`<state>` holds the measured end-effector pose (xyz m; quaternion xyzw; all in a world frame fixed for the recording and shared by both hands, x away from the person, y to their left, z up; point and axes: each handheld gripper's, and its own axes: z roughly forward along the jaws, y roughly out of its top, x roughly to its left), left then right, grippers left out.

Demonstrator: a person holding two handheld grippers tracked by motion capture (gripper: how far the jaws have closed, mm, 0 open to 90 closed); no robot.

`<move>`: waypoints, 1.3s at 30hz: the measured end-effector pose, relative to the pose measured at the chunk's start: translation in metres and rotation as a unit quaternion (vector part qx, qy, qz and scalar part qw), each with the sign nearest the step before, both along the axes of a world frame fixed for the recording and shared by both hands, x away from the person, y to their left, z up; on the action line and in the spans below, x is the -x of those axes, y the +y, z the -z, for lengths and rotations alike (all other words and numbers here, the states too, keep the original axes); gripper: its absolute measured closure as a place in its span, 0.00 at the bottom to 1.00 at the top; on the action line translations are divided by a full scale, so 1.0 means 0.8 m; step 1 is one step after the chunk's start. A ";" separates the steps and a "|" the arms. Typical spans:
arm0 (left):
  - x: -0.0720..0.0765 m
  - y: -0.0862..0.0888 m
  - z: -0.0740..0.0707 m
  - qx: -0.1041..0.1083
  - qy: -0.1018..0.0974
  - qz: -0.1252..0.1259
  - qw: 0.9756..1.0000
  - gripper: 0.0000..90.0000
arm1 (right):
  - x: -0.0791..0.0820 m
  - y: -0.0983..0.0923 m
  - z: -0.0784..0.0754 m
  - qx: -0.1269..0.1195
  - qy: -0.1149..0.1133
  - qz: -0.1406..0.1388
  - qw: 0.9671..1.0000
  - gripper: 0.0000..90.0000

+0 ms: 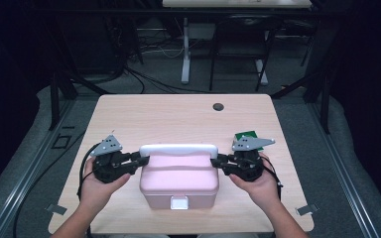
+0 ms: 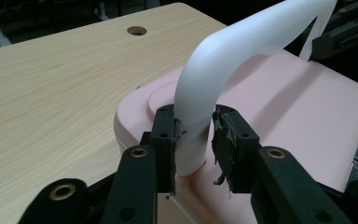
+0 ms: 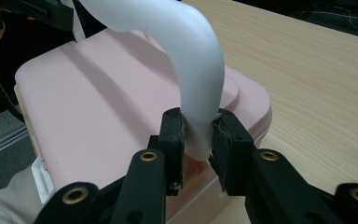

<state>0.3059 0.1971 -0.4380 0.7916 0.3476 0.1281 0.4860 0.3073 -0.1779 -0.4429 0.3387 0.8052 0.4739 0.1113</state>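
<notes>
A pink lidded box (image 1: pixel 178 181) with a white latch (image 1: pixel 180 202) stands at the near middle of the wooden table (image 1: pixel 178 119). Its white arched handle (image 1: pixel 178 149) stands upright across the far side of the lid. My left gripper (image 1: pixel 141 161) comes in level from the left, and in the left gripper view (image 2: pixel 193 140) its pads clamp the handle's (image 2: pixel 223 51) left leg just above the lid (image 2: pixel 298 107). My right gripper (image 1: pixel 217 161) mirrors it from the right, with its jaws (image 3: pixel 196 140) pressed on the other leg of the handle (image 3: pixel 191 51) over the lid (image 3: pixel 98 102).
A small green object (image 1: pixel 245 135) lies on the table just behind the right gripper. A round cable hole (image 1: pixel 219 106) sits near the table's far edge. Beyond the table stand a desk leg (image 1: pixel 185 54) and a dark chair (image 1: pixel 238 44).
</notes>
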 end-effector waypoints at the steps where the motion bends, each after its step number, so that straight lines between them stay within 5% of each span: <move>1: 0.000 0.000 0.000 0.000 0.000 0.000 1.000 0.80 | 0.000 0.000 0.000 -0.001 0.000 -0.002 1.000 0.83; 10: -0.002 0.001 -0.003 0.002 0.001 0.001 1.000 0.81 | -0.002 0.001 -0.004 0.006 0.003 -0.002 1.000 0.83; 28: -0.019 0.007 -0.030 0.031 0.003 0.001 1.000 0.74 | -0.021 -0.006 -0.029 -0.035 0.021 0.001 0.999 0.83; 39: 0.007 0.035 -0.047 0.041 -0.025 -0.010 0.999 0.69 | -0.029 -0.008 -0.034 -0.052 0.027 0.007 0.998 0.83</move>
